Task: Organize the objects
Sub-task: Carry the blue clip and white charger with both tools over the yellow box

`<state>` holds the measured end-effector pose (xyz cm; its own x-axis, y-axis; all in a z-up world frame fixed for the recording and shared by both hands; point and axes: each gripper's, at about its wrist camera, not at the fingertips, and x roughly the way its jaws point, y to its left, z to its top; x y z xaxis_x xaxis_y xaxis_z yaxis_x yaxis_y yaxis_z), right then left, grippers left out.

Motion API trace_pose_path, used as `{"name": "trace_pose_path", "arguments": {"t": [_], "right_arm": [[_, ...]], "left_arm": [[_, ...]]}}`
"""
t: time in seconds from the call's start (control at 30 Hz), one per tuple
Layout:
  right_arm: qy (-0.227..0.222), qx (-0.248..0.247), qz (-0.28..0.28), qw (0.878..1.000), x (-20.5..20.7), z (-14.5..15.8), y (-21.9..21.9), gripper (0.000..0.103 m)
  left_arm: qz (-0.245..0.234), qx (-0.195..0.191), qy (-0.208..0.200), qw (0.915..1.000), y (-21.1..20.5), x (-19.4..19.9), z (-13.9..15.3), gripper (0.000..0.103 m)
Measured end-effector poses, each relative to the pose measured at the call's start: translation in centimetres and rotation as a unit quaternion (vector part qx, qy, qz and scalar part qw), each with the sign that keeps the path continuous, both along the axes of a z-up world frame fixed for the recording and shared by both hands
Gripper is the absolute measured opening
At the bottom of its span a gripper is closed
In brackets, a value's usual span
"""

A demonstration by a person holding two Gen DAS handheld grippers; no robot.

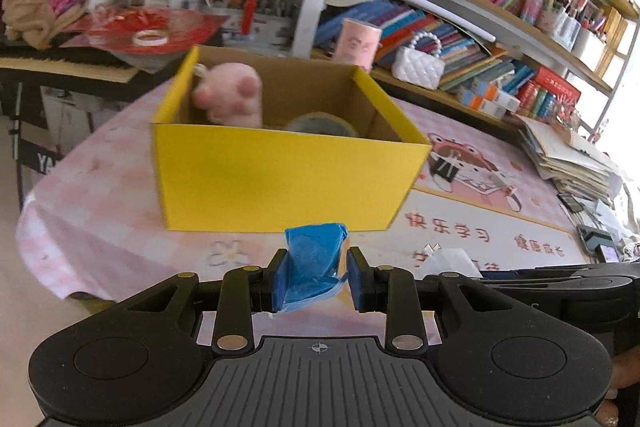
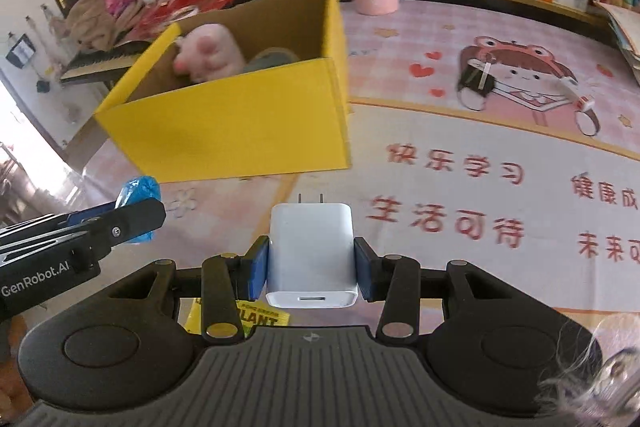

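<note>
We see our left hand-held gripper [image 1: 316, 275] clamped on a crumpled blue plastic bag [image 1: 314, 261], held above the counter [image 1: 100, 195] just in front of the yellow cardboard box [image 1: 280, 179]. Our right hand-held gripper [image 2: 311, 267] is clamped on a white USB charger [image 2: 311, 251], prongs forward. Inside the box lie a pink plush paw [image 1: 234, 95] and a tape roll [image 1: 320, 125].

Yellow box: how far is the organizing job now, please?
Already done: the yellow box holds a pink plush paw and a tape roll. In hand: the left gripper is shut on a blue plastic bundle, the right gripper on a white charger. Left: both go in, then probably the small items lying on the table mat.
</note>
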<state>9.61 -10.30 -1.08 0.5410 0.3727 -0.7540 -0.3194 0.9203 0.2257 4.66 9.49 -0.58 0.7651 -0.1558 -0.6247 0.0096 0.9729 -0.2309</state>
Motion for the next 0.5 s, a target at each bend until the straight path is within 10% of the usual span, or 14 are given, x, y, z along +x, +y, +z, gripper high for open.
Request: {"name": "trace_pose_path", "arguments": {"t": [0.5], "right_arm": [[-0.032, -0.009, 0.01, 0.999, -3.0, 1.0, 4.8, 0.041]], "left_arm": [[-0.001, 0.008, -0.036, 0.9993, 4.1, -2.5, 1.3, 0.029]]}}
